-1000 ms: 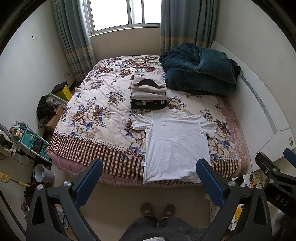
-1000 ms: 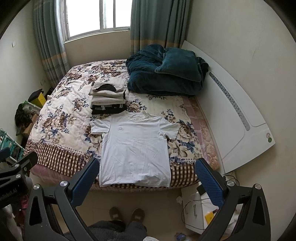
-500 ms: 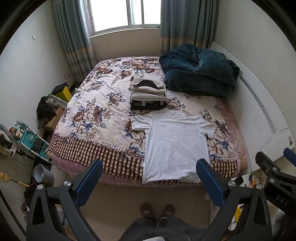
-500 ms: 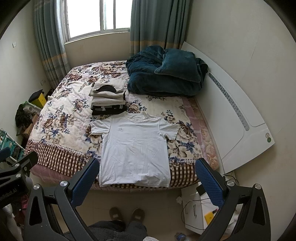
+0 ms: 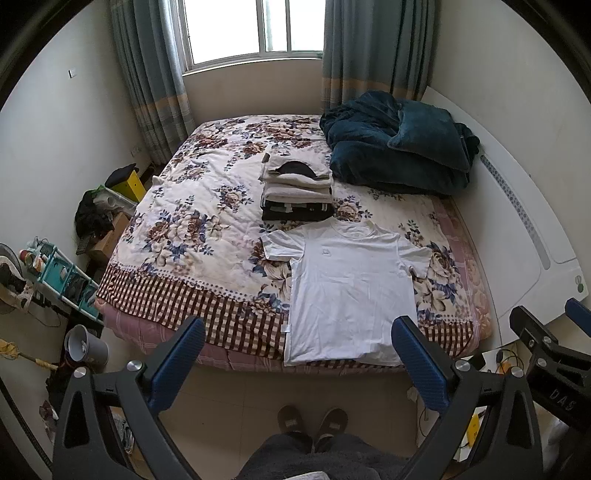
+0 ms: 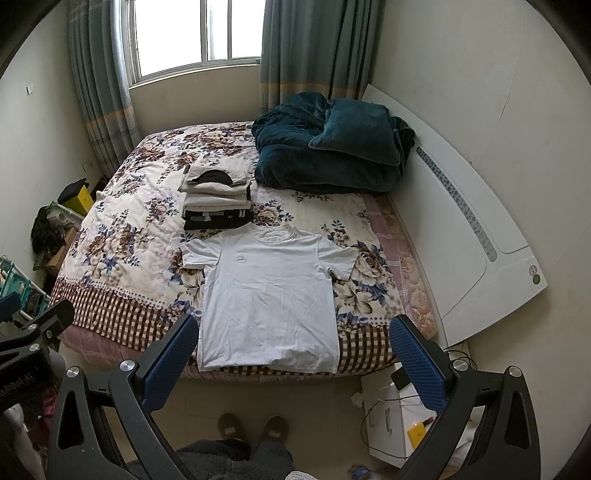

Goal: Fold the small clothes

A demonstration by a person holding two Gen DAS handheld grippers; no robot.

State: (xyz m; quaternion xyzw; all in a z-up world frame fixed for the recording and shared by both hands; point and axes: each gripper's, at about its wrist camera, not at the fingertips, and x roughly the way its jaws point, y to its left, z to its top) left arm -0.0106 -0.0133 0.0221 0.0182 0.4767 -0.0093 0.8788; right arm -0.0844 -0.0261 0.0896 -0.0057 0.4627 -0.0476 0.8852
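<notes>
Lying flat near the bed's point(image 5: 177, 236) foot edge is one white T-shirt point(image 5: 351, 288), both sleeves spread. Just behind it sits one stack of folded clothes point(image 5: 297, 192); one dark teal blanket point(image 5: 399, 155) is heaped beyond. Two grippers, left gripper point(image 5: 299, 354) and right gripper point(image 6: 291, 350), hover wide apart, holding nothing, above two slippers point(image 6: 253, 424).

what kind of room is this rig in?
Looks like a small home bedroom: a bed with a floral quilt, a curtained window behind it, and a white t-shirt laid flat beside a stack of folded clothes.
</notes>
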